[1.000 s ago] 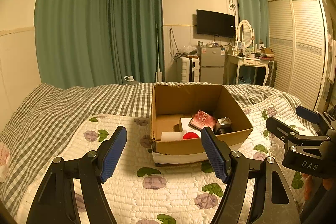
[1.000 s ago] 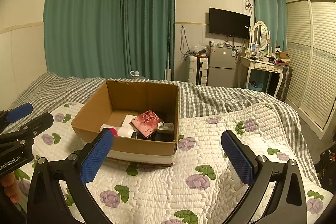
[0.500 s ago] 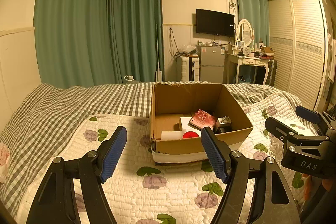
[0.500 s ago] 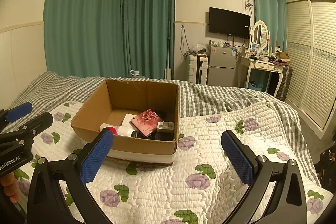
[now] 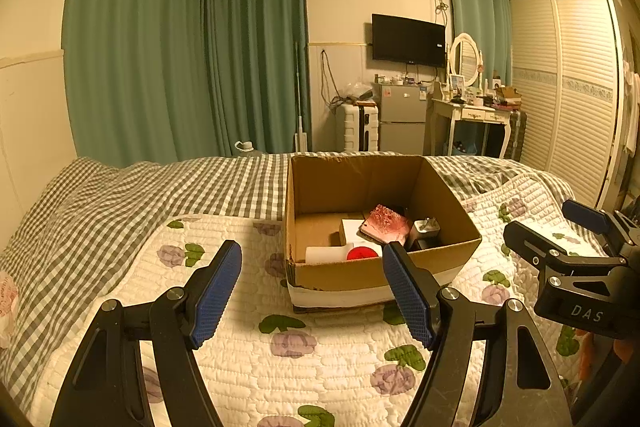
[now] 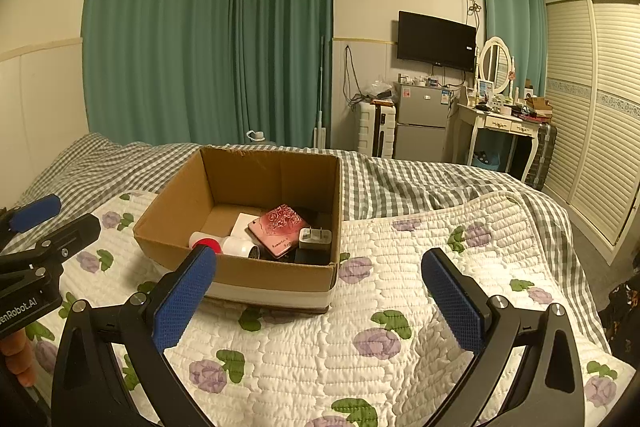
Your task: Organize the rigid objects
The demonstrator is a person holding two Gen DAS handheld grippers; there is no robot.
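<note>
Cardboard box (image 5: 384, 267) ahead — beyond the empty fingers (image 5: 216, 291).

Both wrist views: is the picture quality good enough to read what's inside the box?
Left wrist view: warm yellow cast, sharp, fisheye bends the edges; the box front wall hides some contents. Right wrist view: same tint, no blur or glare; the pink case and charger show clearly.

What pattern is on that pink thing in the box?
Embossed roses on the pink case, clearest in the right wrist view.
</note>
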